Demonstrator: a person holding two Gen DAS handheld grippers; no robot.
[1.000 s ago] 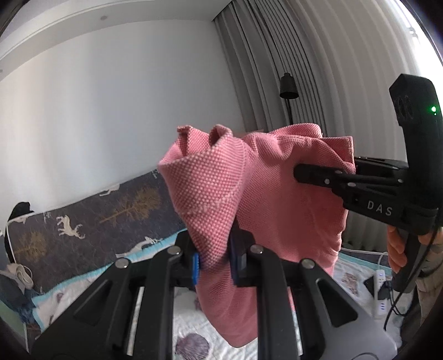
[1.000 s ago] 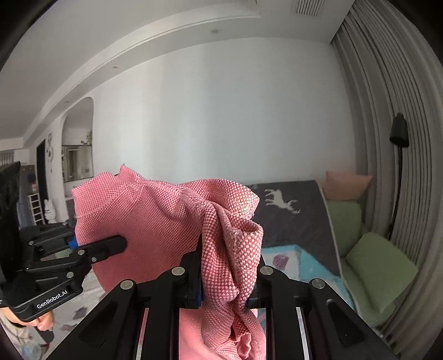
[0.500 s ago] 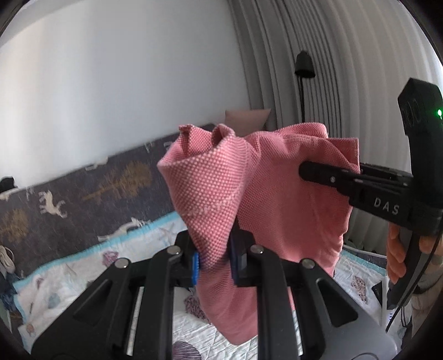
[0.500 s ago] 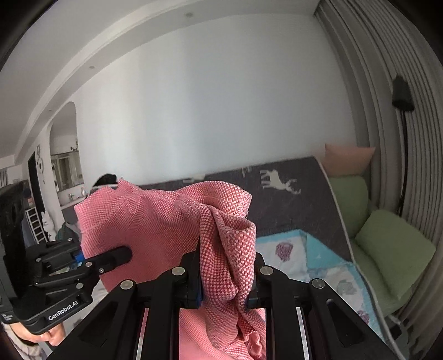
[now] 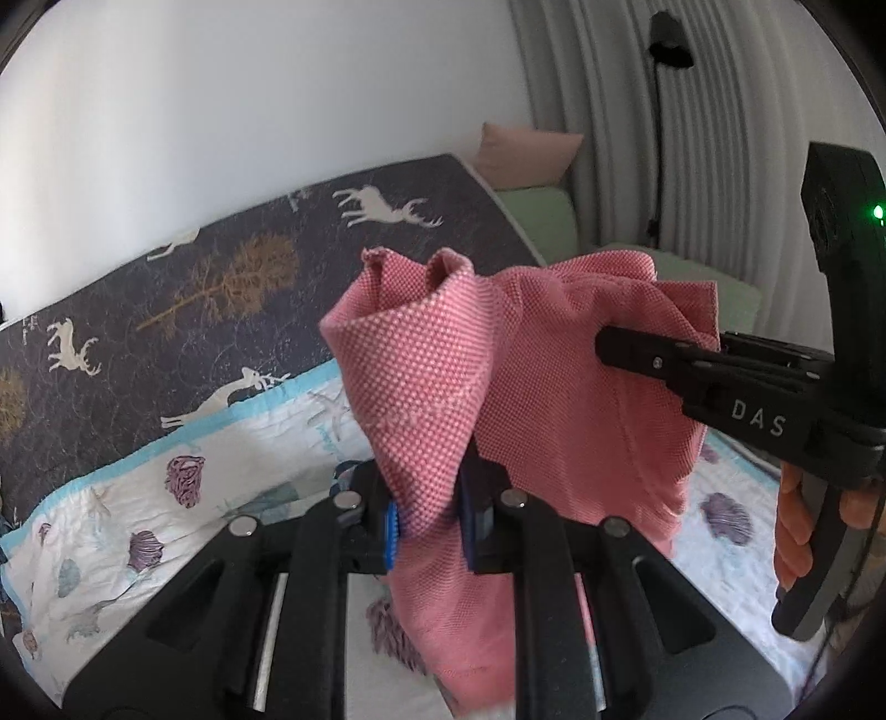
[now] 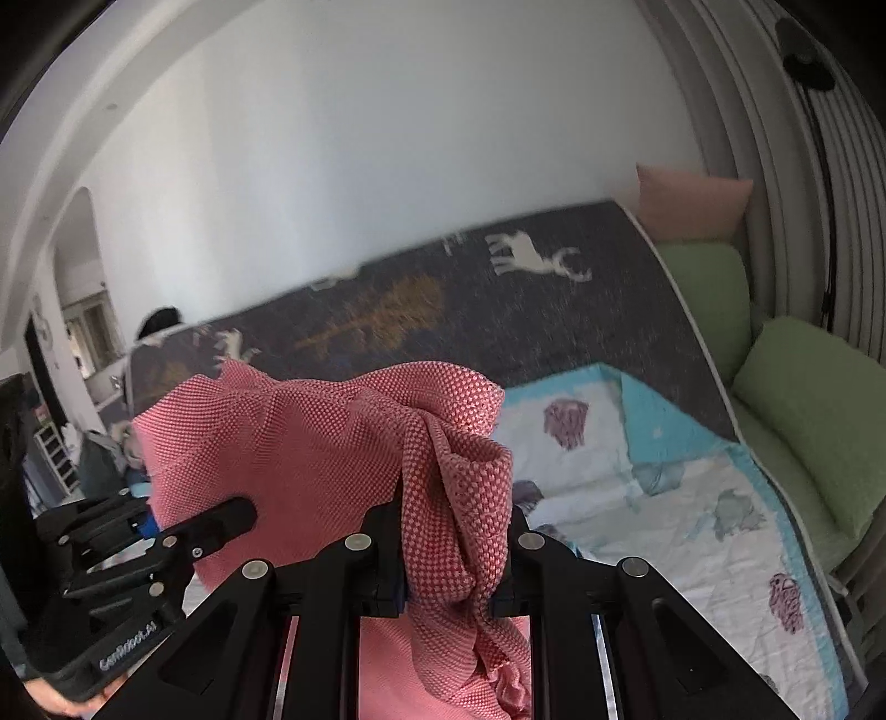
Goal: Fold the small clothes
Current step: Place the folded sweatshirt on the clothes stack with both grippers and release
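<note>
- The left gripper (image 5: 429, 523) is clenched on a bunched corner of the pink knitted garment (image 5: 554, 399); its blue pads press the cloth from both sides, and the fabric rises above the fingers in a loose, folded peak.
- The right gripper (image 6: 451, 576) is clenched on another bunched edge of the same garment (image 6: 310, 459), with a twisted rope of cloth pinched between its black fingers and more fabric hanging below them.
- The garment is held in the air between the two grippers, above the bed (image 6: 664, 515), and sags in a slack curtain from one grip to the other.
- In the left wrist view the right gripper (image 5: 614, 343) comes in from the right edge, its finger lying against the pink cloth; a hand (image 5: 797, 531) wraps its handle, and a small green light (image 5: 877, 211) glows on the black body.
- In the right wrist view the left gripper (image 6: 221, 512) shows at the lower left, its finger against the cloth.
- The bed carries a white quilt (image 5: 138, 531) with a pale blue border and purple shell prints.
- A dark cover (image 6: 526, 315) with white deer and a golden tree lies beyond the quilt, toward the white wall.
- A pink cushion (image 6: 692, 202) and green cushions (image 6: 808, 404) sit at the bed's far right, beside pleated grey curtains (image 5: 609, 111).
- A black lamp (image 5: 670, 41) stands in front of the curtains.
</note>
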